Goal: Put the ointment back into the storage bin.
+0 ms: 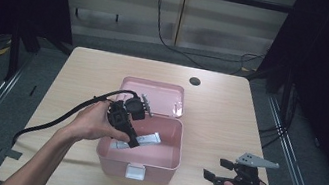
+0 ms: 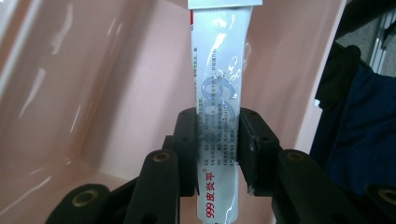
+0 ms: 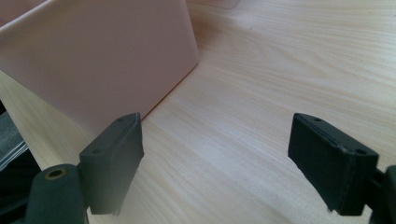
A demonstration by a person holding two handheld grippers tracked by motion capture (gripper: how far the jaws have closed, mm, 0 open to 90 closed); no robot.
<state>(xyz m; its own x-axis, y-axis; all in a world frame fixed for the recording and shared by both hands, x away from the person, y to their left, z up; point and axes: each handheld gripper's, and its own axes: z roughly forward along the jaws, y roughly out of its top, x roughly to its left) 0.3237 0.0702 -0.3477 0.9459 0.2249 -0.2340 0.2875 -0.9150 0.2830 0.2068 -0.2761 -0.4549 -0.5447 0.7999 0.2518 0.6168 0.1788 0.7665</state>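
Wood table (image 1: 79, 73), pink box (image 1: 160, 165), tube (image 2: 219, 102) inside

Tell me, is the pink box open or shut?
Open. The pink box has its lid flipped back, and the left tool reaches inside with a tube.

Wide-apart black gripper (image 3: 215, 161) jaws over pale wooden table (image 3: 280, 70), beside pink box (image 3: 98, 60) wall.

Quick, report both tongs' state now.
Left tongs: shut on the white tube, inside the pink box.
Right tongs: open, holding nothing, above the table.
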